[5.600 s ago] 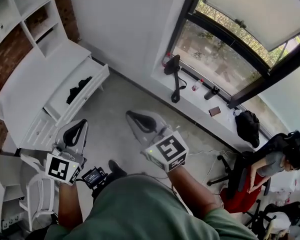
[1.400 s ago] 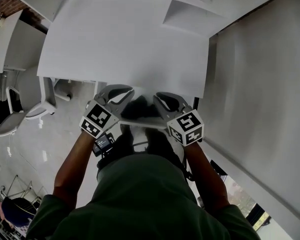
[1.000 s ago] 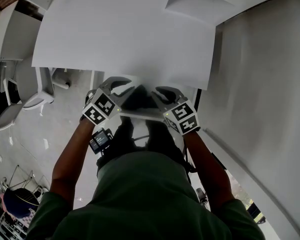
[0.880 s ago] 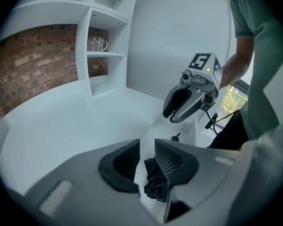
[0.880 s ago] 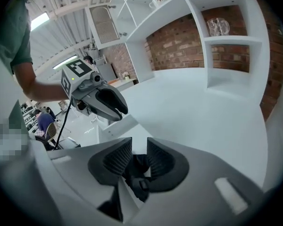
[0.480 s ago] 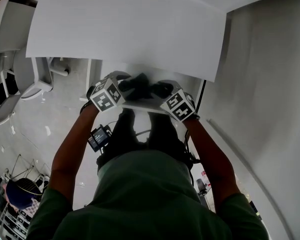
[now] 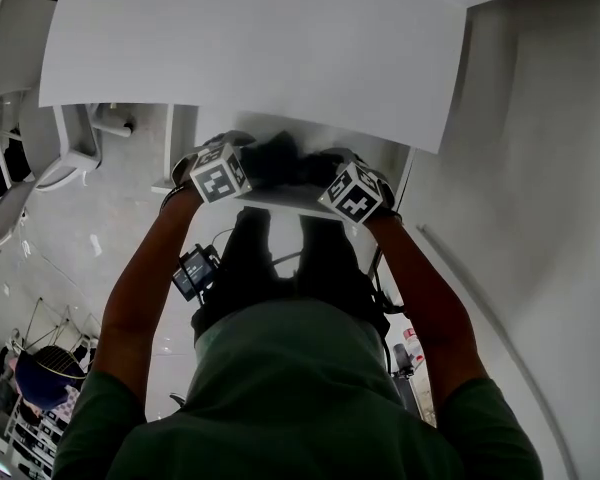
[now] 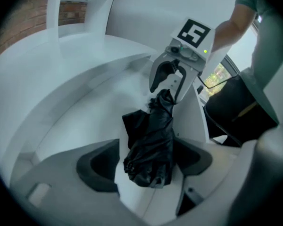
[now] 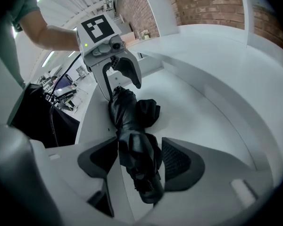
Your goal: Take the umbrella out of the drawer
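Observation:
A black folded umbrella (image 7: 280,160) lies on the white floor of the open drawer (image 8: 80,112), under the desk top's front edge. My left gripper (image 8: 146,166) straddles one end of the umbrella (image 8: 151,140); its jaws are opening and the pads stand off the fabric. My right gripper (image 9: 139,164) straddles the other end of the umbrella (image 9: 132,140); its jaws are opening too, with one pad close to the fabric. Each gripper view shows the other gripper at the far end: the right gripper (image 8: 172,81) and the left gripper (image 9: 118,74). Marker cubes hide both fingertips in the head view.
The white desk top (image 7: 260,48) overhangs the back of the drawer. A white chair (image 7: 65,143) stands to the left and a pale wall (image 7: 540,168) runs along the right. A small device (image 7: 193,271) is strapped to the left forearm.
Both grippers have dropped from above the desk edge into the drawer and tilted downwards. Their jaws have spread wider and now stand on either side of the umbrella.

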The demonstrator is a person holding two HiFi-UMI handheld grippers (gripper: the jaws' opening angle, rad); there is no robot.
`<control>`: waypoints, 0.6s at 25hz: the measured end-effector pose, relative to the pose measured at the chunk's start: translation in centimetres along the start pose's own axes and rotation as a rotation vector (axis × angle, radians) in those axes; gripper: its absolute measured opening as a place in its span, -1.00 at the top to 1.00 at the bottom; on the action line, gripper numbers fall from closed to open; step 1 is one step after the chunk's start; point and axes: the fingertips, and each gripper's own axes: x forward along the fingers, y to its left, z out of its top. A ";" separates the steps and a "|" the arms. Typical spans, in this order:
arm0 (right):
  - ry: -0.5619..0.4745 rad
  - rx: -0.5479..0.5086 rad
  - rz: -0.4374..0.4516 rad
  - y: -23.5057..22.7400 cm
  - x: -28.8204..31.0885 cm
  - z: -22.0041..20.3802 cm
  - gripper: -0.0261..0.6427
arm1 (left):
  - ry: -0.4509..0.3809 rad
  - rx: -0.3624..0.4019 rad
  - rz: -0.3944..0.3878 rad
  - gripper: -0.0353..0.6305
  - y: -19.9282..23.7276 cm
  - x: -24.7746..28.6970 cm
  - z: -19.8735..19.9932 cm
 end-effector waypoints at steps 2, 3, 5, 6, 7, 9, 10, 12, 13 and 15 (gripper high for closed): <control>0.034 -0.011 0.015 0.0 0.7 -0.9 0.00 | 0.017 -0.008 -0.027 -0.22 -0.2 0.8 -0.6; 0.050 -0.016 0.021 0.0 1.1 -1.3 -0.01 | 0.026 -0.012 -0.041 -0.27 -0.4 1.2 -0.8; 0.075 -0.021 0.030 -0.1 1.7 -2.3 -0.02 | 0.045 -0.017 -0.060 -0.33 -0.5 2.1 -1.4; 0.085 -0.021 0.033 -0.2 2.0 -2.6 -0.03 | 0.056 -0.018 -0.064 -0.34 -0.4 2.6 -1.7; 0.093 -0.023 0.036 -0.3 2.3 -2.8 -0.04 | 0.065 -0.017 -0.067 -0.35 -0.3 2.9 -2.1; 0.101 -0.028 0.041 -0.3 2.8 -2.8 -0.05 | 0.079 -0.017 -0.072 -0.36 0.0 3.4 -2.6; 0.104 -0.033 0.045 -0.2 3.0 -2.8 -0.05 | 0.083 -0.018 -0.076 -0.36 0.1 3.6 -2.7; 0.113 -0.047 0.052 -0.2 3.5 -3.1 -0.05 | 0.087 -0.013 -0.075 -0.37 0.4 4.0 -2.6; 0.118 -0.055 0.055 -0.2 3.8 -3.2 -0.05 | 0.088 -0.009 -0.074 -0.38 0.5 4.2 -2.5; 0.128 -0.072 0.059 -0.1 4.2 -3.5 -0.05 | 0.090 -0.006 -0.082 -0.38 0.6 4.6 -2.5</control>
